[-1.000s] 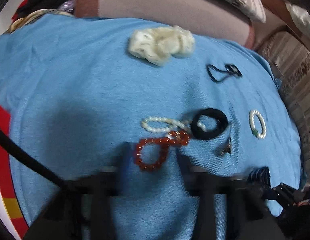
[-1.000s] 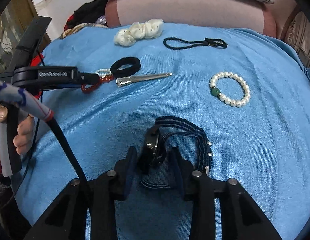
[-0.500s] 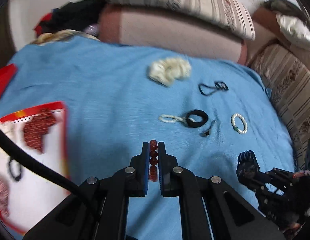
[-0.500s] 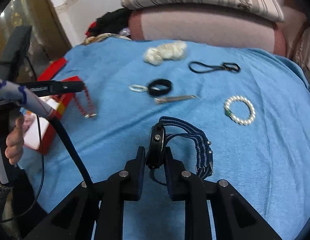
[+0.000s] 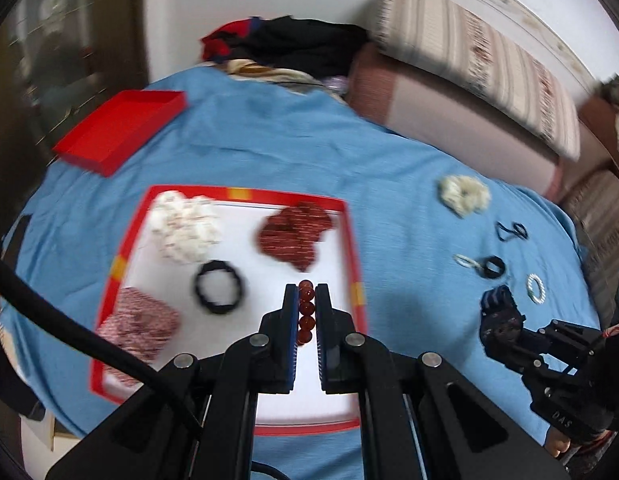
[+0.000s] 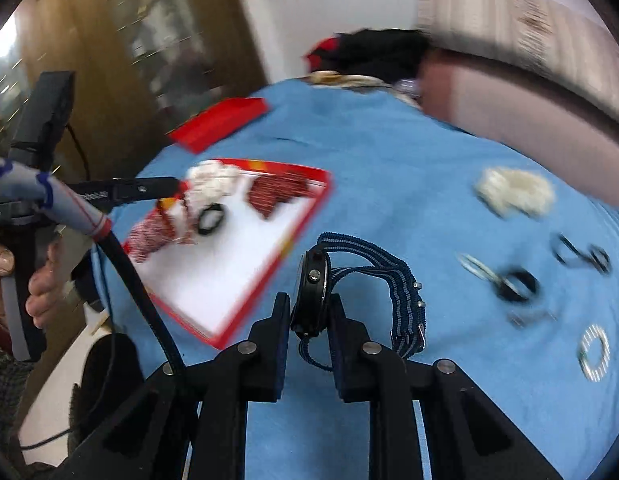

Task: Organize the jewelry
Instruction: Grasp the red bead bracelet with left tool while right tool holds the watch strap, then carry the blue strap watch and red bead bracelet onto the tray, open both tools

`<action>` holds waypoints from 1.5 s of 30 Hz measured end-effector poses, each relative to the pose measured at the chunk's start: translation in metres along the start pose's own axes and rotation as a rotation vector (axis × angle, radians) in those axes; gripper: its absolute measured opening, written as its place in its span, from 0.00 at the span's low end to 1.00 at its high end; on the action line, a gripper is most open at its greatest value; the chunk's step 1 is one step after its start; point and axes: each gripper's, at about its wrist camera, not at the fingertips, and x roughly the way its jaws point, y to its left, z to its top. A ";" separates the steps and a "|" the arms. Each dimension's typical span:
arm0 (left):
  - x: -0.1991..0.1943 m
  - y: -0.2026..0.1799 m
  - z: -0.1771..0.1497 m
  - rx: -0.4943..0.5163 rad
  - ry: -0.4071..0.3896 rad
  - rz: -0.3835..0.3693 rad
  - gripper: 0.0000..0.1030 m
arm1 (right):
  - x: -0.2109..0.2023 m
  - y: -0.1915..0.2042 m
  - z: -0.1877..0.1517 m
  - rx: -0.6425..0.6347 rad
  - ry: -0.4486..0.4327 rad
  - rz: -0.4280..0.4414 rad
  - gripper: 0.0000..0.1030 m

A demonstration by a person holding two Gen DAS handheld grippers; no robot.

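My left gripper (image 5: 306,294) is shut on a red bead bracelet (image 5: 305,312) and holds it above the right side of a red-rimmed white box (image 5: 351,256). The box holds a white scrunchie (image 5: 185,226), a dark red scrunchie (image 5: 295,234), a black bracelet (image 5: 218,293) and a red-white scrunchie (image 5: 139,328). My right gripper (image 6: 309,308) is shut on a black watch (image 6: 311,288) with a blue striped strap (image 6: 401,300), held above the blue cloth to the right of the box (image 6: 305,216). It also shows in the left wrist view (image 5: 499,320).
On the blue cloth (image 5: 409,208) to the right lie a cream scrunchie (image 5: 463,194), a black cord loop (image 5: 511,232), a white bead bracelet (image 5: 465,260), a black hair tie (image 5: 492,267) and a pearl bracelet (image 5: 535,288). A red lid (image 5: 121,130) lies at the back left. Cushions stand behind.
Both grippers have swung left with their loads. The left gripper lifted the red bead bracelet off the cloth and now holds it over the box; the right lifted the watch.
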 end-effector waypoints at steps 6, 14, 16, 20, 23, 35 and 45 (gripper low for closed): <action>0.020 0.047 -0.007 -0.102 0.034 0.014 0.07 | 0.068 0.041 0.034 -0.128 0.060 0.066 0.19; 0.055 0.082 -0.039 -0.244 0.097 -0.022 0.07 | 0.143 0.062 0.041 -0.269 0.187 0.127 0.19; 0.065 0.092 -0.048 -0.280 0.118 -0.029 0.07 | 0.152 0.064 0.040 -0.291 0.210 0.144 0.19; 0.070 0.103 -0.058 -0.317 0.129 -0.031 0.07 | 0.166 0.075 0.038 -0.392 0.259 0.216 0.19; 0.072 0.108 -0.060 -0.325 0.129 -0.026 0.07 | 0.173 0.086 0.038 -0.518 0.286 0.230 0.19; 0.068 0.104 -0.059 -0.311 0.115 -0.012 0.07 | 0.186 0.066 0.051 -0.616 0.319 0.189 0.20; 0.034 0.093 -0.051 -0.265 0.036 0.039 0.07 | 0.157 0.072 0.059 -0.650 0.291 0.134 0.52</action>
